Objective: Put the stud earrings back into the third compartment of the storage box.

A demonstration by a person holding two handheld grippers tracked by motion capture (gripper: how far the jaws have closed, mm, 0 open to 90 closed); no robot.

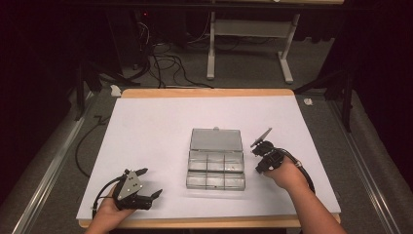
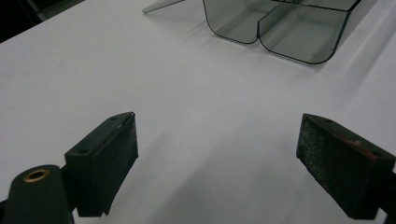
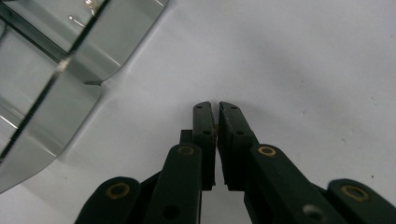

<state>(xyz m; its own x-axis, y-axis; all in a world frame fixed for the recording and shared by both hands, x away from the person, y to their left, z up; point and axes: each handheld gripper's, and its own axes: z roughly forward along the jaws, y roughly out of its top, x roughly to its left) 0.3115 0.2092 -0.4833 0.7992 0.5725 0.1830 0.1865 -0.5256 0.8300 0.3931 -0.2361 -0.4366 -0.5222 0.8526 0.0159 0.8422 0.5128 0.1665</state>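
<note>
The clear plastic compartment box (image 1: 215, 163) lies open at the centre of the white table (image 1: 146, 126) in the high view, its flat lid (image 1: 216, 140) folded back toward the top of the frame and its divided tray nearer the bottom. The box's long axis runs left to right across the picture.

The right gripper (image 1: 261, 152) sits just right of the box, level with the hinge line, and is plainly the nearer of the two. In the right gripper view its jaws stand pressed together with nothing visible between them, resting over bare table; the box's rounded corners (image 3: 51, 70) lie to the upper left of the tips, close but not touching.

The left gripper (image 1: 150, 183) rests at the lower left of the high view, well apart from the box. Its pads (image 2: 112, 158) stand wide apart over empty table, with the tray (image 2: 285, 28) at the upper right.

Judgement: any next contact with the box falls to the right gripper, moving leftward in frame.
</note>
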